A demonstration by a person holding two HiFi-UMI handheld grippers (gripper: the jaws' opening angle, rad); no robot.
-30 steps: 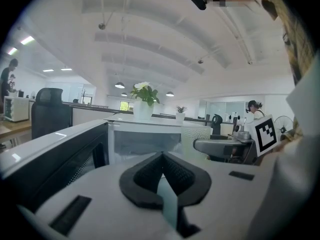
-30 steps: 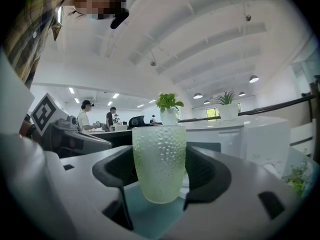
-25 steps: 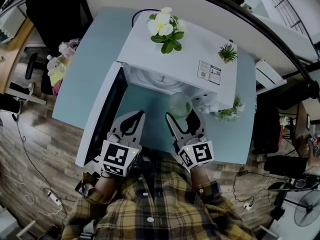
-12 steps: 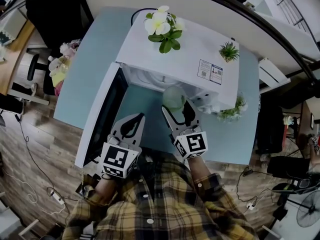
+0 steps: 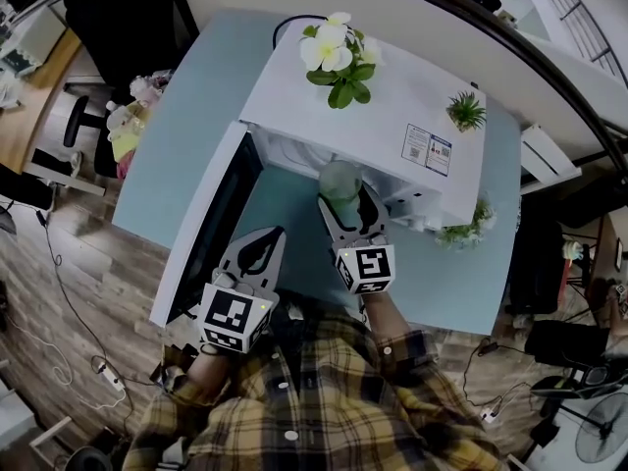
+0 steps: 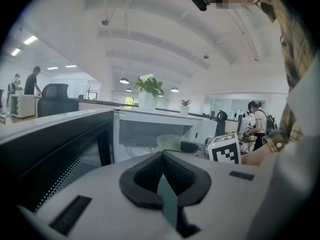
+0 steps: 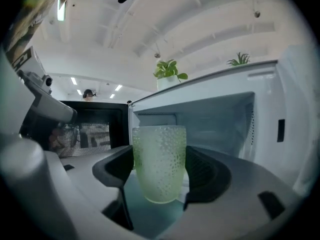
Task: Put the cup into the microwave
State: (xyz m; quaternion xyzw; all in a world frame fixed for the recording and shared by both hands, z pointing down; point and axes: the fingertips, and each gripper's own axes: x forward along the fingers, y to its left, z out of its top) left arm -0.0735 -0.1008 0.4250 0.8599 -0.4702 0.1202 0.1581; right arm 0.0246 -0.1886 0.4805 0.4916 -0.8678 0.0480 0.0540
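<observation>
Green cup (image 7: pixel 159 163) clamped in right gripper (image 5: pixel 345 202).

We have pushed our right gripper (image 5: pixel 346 199) up the frame, from the lower middle toward the centre. The cup (image 5: pixel 340 178) in its jaws went along with it. A second ago the cup was over the blue table (image 5: pixel 196 116), a bit right of the middle. Now it is right at the open front of the microwave (image 5: pixel 392 96). Everything in the head view slid a little to the right too.
</observation>
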